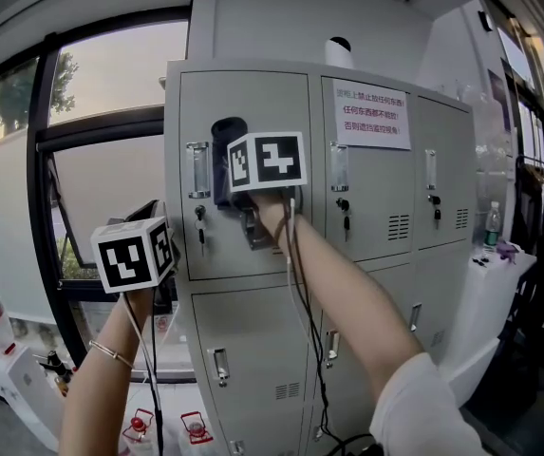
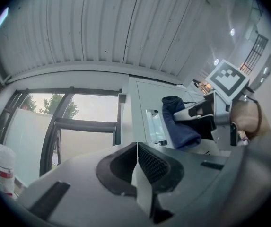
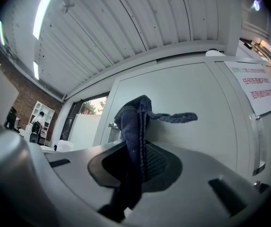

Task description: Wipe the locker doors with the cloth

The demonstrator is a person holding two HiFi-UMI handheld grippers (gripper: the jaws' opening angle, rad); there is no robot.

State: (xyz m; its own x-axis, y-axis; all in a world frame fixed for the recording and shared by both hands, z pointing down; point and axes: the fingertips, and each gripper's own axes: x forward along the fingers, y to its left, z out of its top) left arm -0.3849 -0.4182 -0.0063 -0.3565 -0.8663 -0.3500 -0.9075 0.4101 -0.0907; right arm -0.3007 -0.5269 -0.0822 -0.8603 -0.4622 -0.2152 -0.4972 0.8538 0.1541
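Apparently mid-wipe: right gripper (image 3: 137, 148) fingers pinching dark blue cloth (image 1: 226, 152), held against top-left locker door (image 1: 253, 93). Left gripper (image 2: 136, 163) fingers pressed together, empty, beside lockers. Judgement: other doors (image 1: 371, 188) probably left; cleaned areas not distinguishable

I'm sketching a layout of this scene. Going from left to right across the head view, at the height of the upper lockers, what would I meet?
Window → left gripper → leftmost door handle → cloth → paper notice → bottle.
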